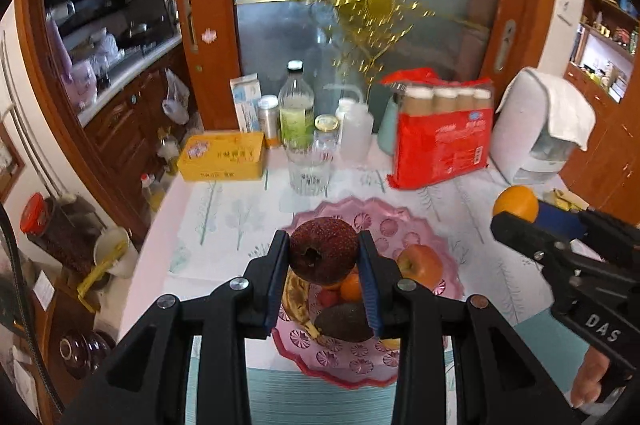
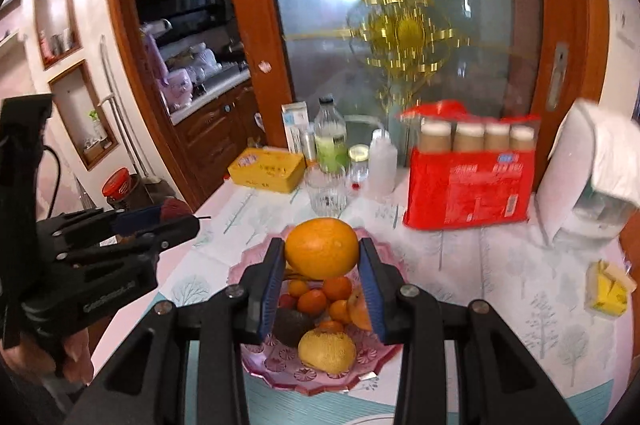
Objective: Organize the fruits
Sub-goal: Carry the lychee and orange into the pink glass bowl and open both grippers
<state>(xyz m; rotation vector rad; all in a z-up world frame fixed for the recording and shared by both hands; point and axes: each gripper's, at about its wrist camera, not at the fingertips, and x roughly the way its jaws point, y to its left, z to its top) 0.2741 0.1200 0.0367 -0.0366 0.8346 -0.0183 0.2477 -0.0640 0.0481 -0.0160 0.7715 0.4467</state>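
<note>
My left gripper [image 1: 324,253] is shut on a dark red round fruit [image 1: 324,249] and holds it above the pink glass fruit plate [image 1: 384,221]. My right gripper [image 2: 322,255] is shut on an orange [image 2: 322,248] above the same plate [image 2: 256,261]. On the plate lie an apple [image 1: 420,265], a banana [image 1: 296,301], an avocado [image 1: 344,321], small oranges [image 2: 312,301] and a yellow rough fruit [image 2: 326,351]. The right gripper with its orange [image 1: 516,203] also shows at the right of the left wrist view; the left gripper [image 2: 160,221] shows at the left of the right wrist view.
Behind the plate stand a drinking glass [image 1: 310,173], a yellow box [image 1: 222,155], bottles [image 1: 296,105], a red pack of bottles [image 1: 444,129] and a white appliance [image 1: 536,125]. A small yellow packet [image 2: 608,289] lies at the right. The table edge drops off at the left.
</note>
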